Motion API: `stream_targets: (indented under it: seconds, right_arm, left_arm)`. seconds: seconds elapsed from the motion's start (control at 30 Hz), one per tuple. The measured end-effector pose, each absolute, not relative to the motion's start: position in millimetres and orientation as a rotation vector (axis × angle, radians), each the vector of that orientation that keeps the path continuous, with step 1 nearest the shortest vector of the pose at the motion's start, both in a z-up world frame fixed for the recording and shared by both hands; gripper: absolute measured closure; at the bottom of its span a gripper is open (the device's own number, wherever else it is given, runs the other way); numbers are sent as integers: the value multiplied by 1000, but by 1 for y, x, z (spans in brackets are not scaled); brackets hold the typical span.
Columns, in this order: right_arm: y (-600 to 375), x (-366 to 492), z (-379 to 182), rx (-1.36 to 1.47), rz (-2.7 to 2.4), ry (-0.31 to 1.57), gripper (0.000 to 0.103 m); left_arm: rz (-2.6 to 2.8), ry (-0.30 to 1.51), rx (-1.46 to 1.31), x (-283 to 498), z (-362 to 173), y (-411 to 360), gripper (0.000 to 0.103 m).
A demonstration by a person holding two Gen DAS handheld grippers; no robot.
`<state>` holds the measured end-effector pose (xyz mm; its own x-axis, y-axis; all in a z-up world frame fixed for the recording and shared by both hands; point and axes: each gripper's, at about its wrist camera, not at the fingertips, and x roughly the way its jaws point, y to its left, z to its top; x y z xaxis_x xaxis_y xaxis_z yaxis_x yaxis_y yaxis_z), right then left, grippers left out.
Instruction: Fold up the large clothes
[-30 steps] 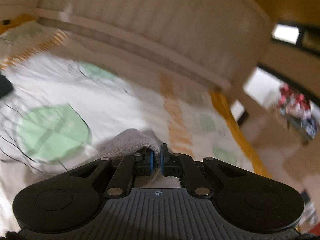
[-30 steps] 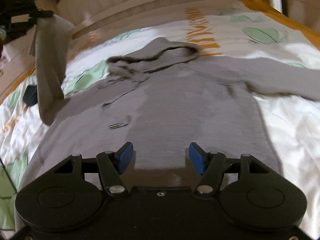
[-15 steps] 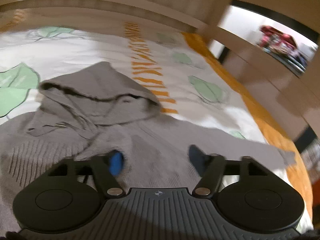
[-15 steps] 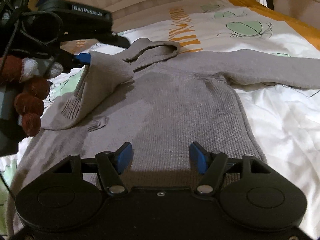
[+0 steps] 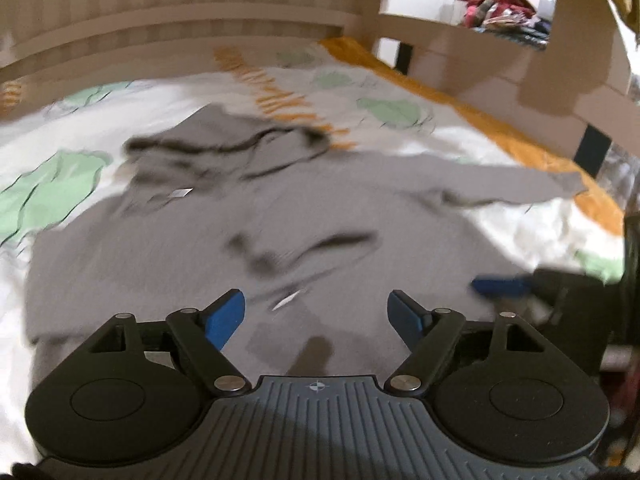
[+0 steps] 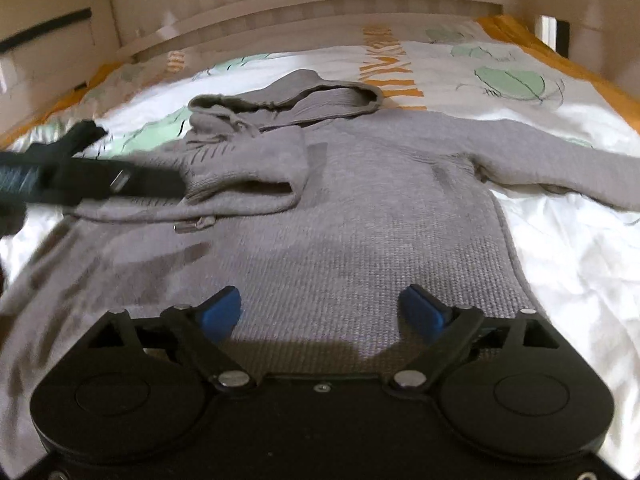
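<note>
Hoodie (image 6: pixel 360 216) lies flat on the bed (image 6: pixel 568 280), filling mid-frame, one sleeve (image 6: pixel 240 184) folded across its chest at left, the other (image 6: pixel 560 172) outstretched at right. Both the left gripper (image 5: pixel 316 312) and right gripper (image 6: pixel 322 308) hover open, holding nothing. Next fold likely goes best if the right gripper pinches the outstretched cuff and lays it straight across.

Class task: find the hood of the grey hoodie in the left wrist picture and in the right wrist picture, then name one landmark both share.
Left wrist: the hood lies upper left of centre, blurred.
Right wrist: the hood lies upper centre, sharp.
Shared landmark: the orange stripes printed on the bedsheet, just right of the hood.
</note>
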<state>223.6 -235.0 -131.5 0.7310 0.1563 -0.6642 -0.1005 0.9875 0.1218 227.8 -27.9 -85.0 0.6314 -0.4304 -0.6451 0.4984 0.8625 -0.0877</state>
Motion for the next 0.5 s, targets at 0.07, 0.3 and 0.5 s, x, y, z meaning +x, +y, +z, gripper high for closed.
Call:
stream_targets:
  seconds: [0.07, 0.3, 0.5]
  right_arm:
    - [-231, 222, -132, 53, 141, 737, 9]
    - [-226, 222, -131, 24, 133, 758, 8]
    - [-216, 231, -118, -31, 112, 763, 9]
  left_arm:
    - [-477, 723, 73, 230, -91, -8, 25]
    - [-149, 789, -50, 272, -112, 61, 26]
    - [-36, 776, -211, 279, -132, 116, 24]
